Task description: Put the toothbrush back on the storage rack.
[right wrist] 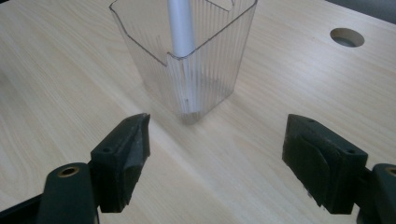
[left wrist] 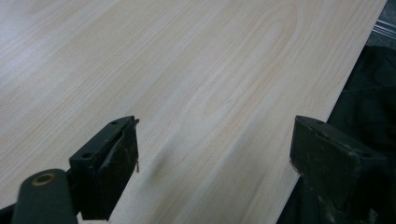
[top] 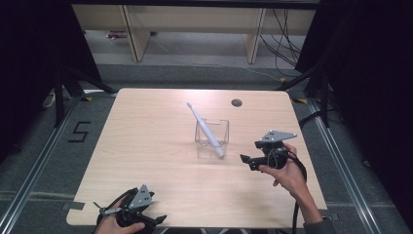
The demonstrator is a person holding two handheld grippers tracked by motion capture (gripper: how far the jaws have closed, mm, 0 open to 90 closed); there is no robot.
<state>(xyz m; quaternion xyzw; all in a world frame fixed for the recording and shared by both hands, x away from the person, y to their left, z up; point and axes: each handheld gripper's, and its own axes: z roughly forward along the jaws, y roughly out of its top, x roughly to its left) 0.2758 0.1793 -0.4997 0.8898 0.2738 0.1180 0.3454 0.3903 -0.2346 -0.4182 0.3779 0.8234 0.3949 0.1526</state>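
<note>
Your toothbrush [top: 205,128] stands tilted in the clear cup [top: 212,132] mid-table [top: 146,141], head leaning back-left. Your right gripper [right wrist: 215,140] is just right of the cup, jaws wide, holding nothing. Your left gripper [left wrist: 212,149] at the near edge: same, wide and empty.

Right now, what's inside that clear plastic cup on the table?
A white toothbrush stands tilted inside the clear cup, its handle end at the bottom. Nothing else shows through the ribbed walls.
</note>
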